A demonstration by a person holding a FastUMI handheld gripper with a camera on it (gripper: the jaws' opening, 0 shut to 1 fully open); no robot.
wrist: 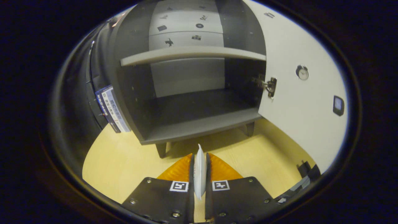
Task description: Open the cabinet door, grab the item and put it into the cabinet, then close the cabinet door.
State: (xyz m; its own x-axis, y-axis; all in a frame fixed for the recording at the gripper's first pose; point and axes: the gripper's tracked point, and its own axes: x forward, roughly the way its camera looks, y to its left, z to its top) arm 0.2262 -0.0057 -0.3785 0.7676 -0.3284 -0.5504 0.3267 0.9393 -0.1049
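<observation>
Now the tool (199, 174) pinches a white packet (199, 171) before the open cabinet (199, 126)

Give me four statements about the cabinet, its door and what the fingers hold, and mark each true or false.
1. The cabinet door stands open. True.
2. The gripper is empty. False: its fingers pinch a thin white item.
3. The white item already lies on the cabinet's bottom shelf. False: it is in front of the cabinet, above the wooden floor.
4. A shelf board divides the cabinet interior. True.
</observation>
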